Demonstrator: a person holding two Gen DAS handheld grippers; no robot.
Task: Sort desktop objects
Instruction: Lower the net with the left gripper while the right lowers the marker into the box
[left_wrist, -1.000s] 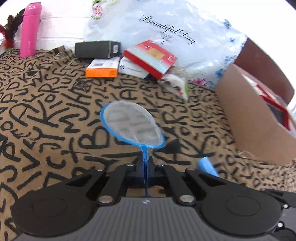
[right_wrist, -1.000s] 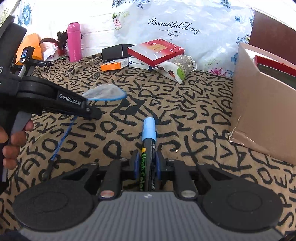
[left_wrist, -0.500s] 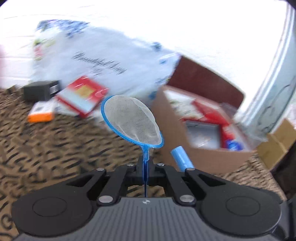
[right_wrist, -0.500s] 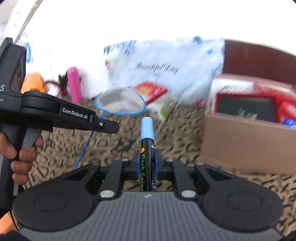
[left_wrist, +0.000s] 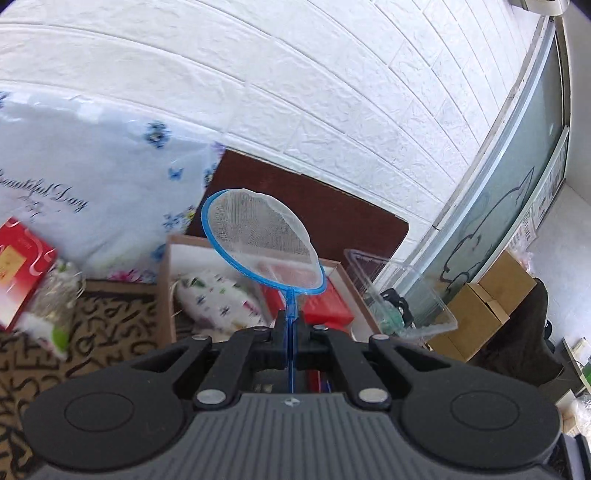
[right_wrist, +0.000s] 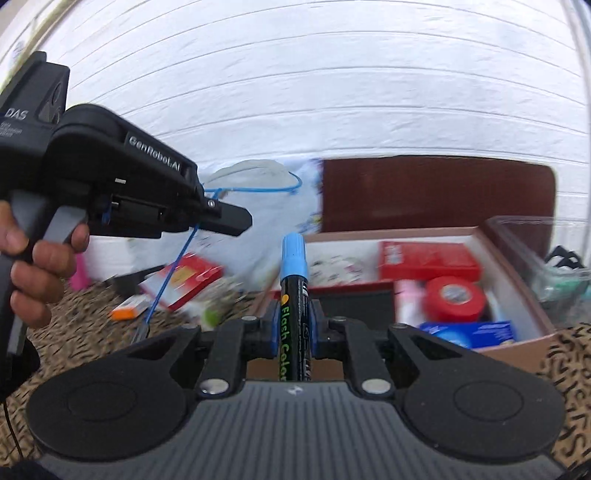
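Right wrist: my right gripper (right_wrist: 293, 332) pinches the marker (right_wrist: 293, 295), left gripper (left_wrist: 291, 343) the net (left_wrist: 264, 245); net's handle might snag the box (right_wrist: 532, 306) rim at 3 o'clock.

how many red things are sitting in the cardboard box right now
2 clearly: a red box at the back of the cardboard box, and a red tape roll in front of it. More may be hidden behind the hand-held gripper and its marker.
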